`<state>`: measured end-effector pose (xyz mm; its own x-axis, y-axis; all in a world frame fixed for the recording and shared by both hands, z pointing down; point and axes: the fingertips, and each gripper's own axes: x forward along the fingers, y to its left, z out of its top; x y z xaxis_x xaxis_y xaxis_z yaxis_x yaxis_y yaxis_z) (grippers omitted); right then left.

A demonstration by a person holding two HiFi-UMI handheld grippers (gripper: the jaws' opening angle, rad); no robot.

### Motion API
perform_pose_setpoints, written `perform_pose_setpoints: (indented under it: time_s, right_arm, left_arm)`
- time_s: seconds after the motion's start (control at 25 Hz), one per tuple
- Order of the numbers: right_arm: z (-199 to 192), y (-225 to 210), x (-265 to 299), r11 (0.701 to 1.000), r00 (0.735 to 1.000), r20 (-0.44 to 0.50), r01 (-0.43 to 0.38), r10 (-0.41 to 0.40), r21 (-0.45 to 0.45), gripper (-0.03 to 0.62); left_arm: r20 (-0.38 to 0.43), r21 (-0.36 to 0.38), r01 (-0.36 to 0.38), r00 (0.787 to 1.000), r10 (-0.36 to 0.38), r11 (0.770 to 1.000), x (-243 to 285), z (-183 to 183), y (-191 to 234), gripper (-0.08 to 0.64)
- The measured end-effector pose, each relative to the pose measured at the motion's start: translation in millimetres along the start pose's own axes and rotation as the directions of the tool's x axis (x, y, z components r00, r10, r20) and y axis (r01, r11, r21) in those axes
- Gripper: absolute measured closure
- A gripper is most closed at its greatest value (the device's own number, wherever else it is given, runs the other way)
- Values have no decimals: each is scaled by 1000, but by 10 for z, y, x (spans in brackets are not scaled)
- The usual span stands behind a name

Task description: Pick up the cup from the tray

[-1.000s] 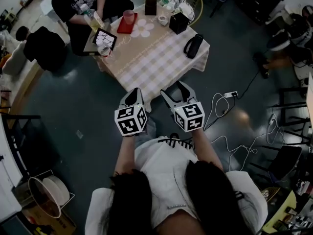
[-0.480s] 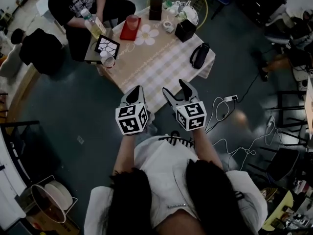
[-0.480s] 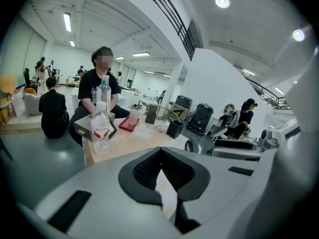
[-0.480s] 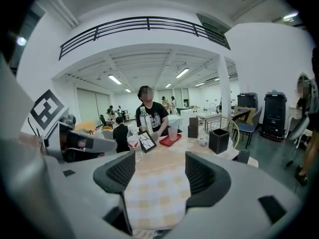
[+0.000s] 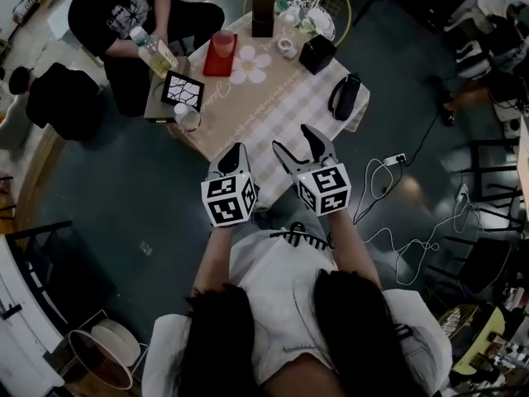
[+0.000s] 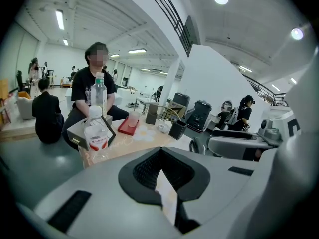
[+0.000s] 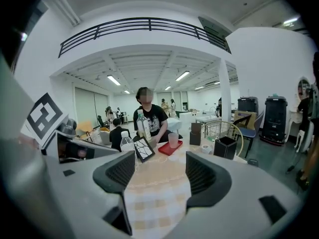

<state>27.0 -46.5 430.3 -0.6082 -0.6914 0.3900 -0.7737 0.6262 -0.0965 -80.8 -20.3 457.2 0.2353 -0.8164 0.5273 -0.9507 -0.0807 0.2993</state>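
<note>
A pink cup point(image 5: 223, 42) stands upright on a red tray point(image 5: 216, 61) at the far side of a checked-cloth table point(image 5: 273, 110). In the right gripper view the cup point(image 7: 173, 140) and the tray point(image 7: 168, 149) lie well beyond the jaws. My left gripper point(image 5: 234, 150) hovers over the table's near edge, jaws together and holding nothing; its own view shows the cup point(image 6: 133, 119) far ahead. My right gripper point(image 5: 293, 141) is beside it, open, with only tablecloth showing between its fingers point(image 7: 121, 172).
A seated person point(image 5: 124, 11) at the table's far left holds a bottle point(image 5: 154, 50). On the table are a framed picture point(image 5: 182, 90), a water bottle point(image 5: 188, 119), a black box point(image 5: 316, 54) and a black bag point(image 5: 345, 96). Cables point(image 5: 388, 190) lie on the floor at right.
The table has drawn closer in the head view, and both grippers now reach over its near edge. Neither gripper's jaws have changed.
</note>
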Motion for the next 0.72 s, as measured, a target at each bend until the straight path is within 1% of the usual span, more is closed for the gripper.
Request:
perform_pose_setpoints:
  time_s: [0.16, 0.32, 0.52, 0.72]
  right_arm:
    - [106, -27, 174, 1000, 1000, 7, -18, 18, 7, 274]
    - [241, -55, 370, 999, 999, 31, -42, 42, 3, 253]
    - [378, -148, 715, 997, 997, 27, -75, 76, -15, 244]
    - [463, -284, 1153, 993, 993, 5, -115, 115, -27, 236]
  left_arm:
    - [0, 6, -8, 1000, 8, 1000, 93, 111, 94, 554]
    - [8, -23, -27, 1000, 27, 999, 178, 200, 208, 554]
    - [10, -53, -69, 998, 70, 996, 374, 291, 337, 554]
    - [-13, -72, -95, 995, 94, 993, 660, 363, 441, 554]
